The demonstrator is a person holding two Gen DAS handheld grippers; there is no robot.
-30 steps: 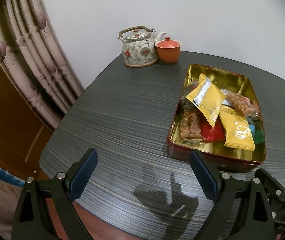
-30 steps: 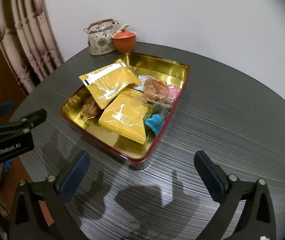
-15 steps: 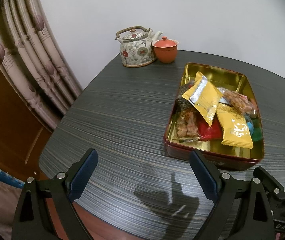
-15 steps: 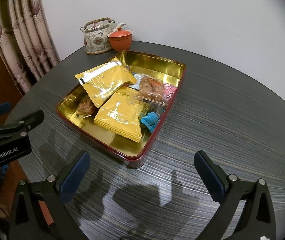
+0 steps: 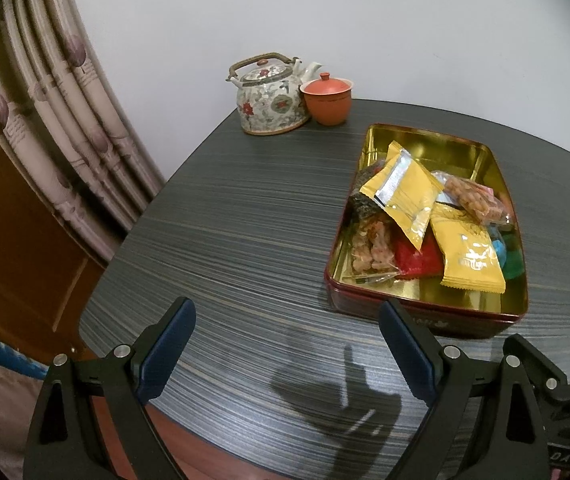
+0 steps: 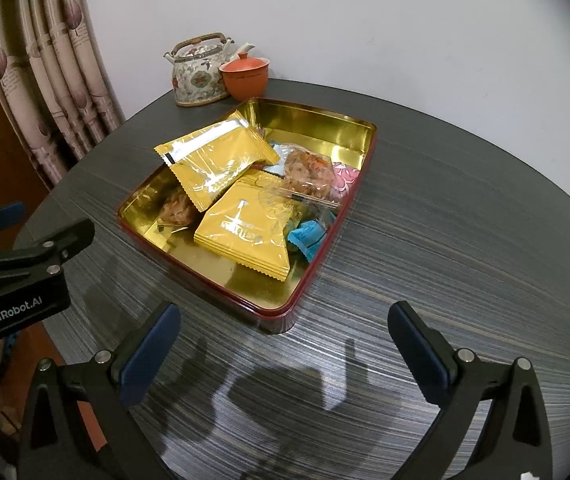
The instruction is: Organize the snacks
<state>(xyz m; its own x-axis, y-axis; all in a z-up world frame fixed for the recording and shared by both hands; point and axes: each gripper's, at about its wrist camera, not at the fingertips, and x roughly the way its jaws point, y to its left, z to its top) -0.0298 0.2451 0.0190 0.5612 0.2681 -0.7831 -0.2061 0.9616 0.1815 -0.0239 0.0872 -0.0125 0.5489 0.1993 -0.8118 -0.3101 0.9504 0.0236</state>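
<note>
While both the left gripper (image 5: 285, 344) and right gripper (image 6: 283, 342) are hanging spread and empty, we are risking nudging the tin (image 6: 285, 312) ahead, since overlapped slick packets (image 6: 217, 160) invite slipping.

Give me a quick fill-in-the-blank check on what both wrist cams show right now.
1. The snack packets lie inside the gold-lined ____, not on the table.
2. The orange lidded cup stands beside the floral ____.
3. Both the left tool and right tool are ____ and hold nothing.

Missing words: tin; teapot; open
</note>
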